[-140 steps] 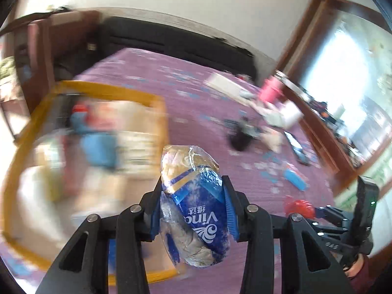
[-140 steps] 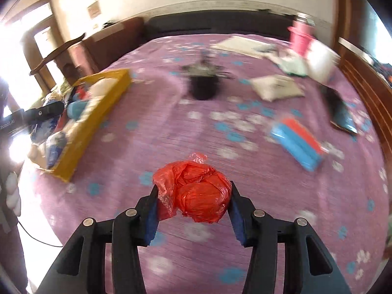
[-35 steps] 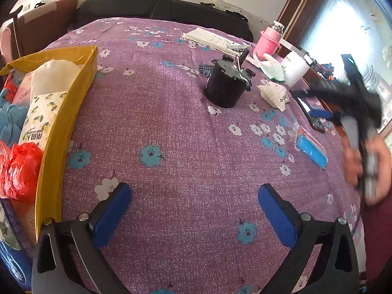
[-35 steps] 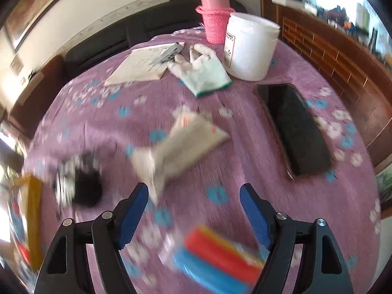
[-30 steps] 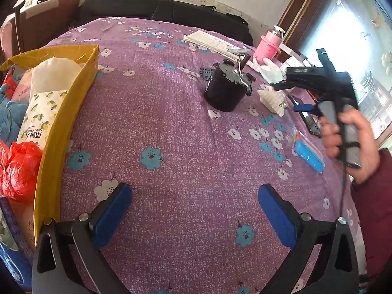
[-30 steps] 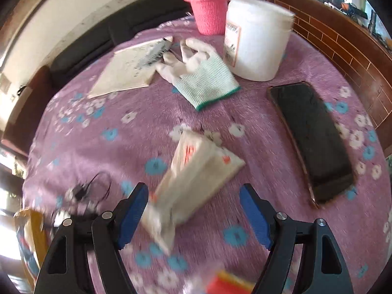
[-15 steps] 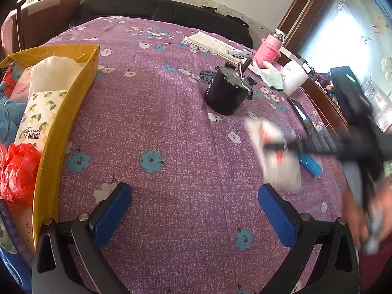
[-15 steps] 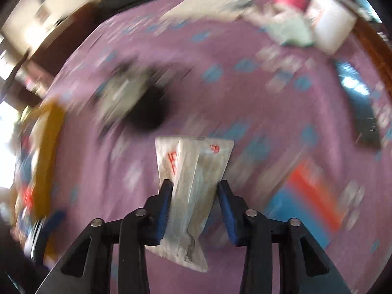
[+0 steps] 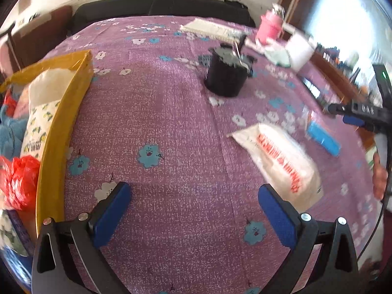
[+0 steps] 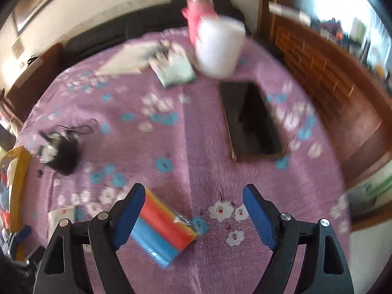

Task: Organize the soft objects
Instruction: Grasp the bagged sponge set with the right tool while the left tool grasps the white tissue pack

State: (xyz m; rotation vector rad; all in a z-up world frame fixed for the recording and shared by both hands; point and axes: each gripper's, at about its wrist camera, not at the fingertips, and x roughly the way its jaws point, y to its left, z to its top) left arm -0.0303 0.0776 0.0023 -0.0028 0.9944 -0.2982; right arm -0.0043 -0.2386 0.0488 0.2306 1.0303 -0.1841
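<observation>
A white soft packet with red print (image 9: 281,161) lies on the purple flowered cloth, just ahead and right of my open, empty left gripper (image 9: 193,215). A yellow bin (image 9: 58,132) at the left holds a red bag (image 9: 18,183), a lemon-print pack (image 9: 39,125) and blue cloth. My right gripper (image 10: 193,218) is open and empty above the cloth; a blue, orange and yellow sponge pack (image 10: 163,232) lies by its left finger. The right gripper also shows in the left wrist view (image 9: 360,115). The sponge pack shows there too (image 9: 323,139).
A black pot with tools (image 9: 227,73) stands mid-table. A dark phone (image 10: 250,120), a white tub (image 10: 218,49), a pink bottle (image 9: 269,29), a glove (image 10: 176,68) and a notebook (image 9: 210,29) lie at the far right. A wooden ledge (image 10: 330,88) borders the table.
My right gripper has let go of the white packet, which now lies on the cloth near my left gripper. The right gripper has swung back over the sponge pack and stands open.
</observation>
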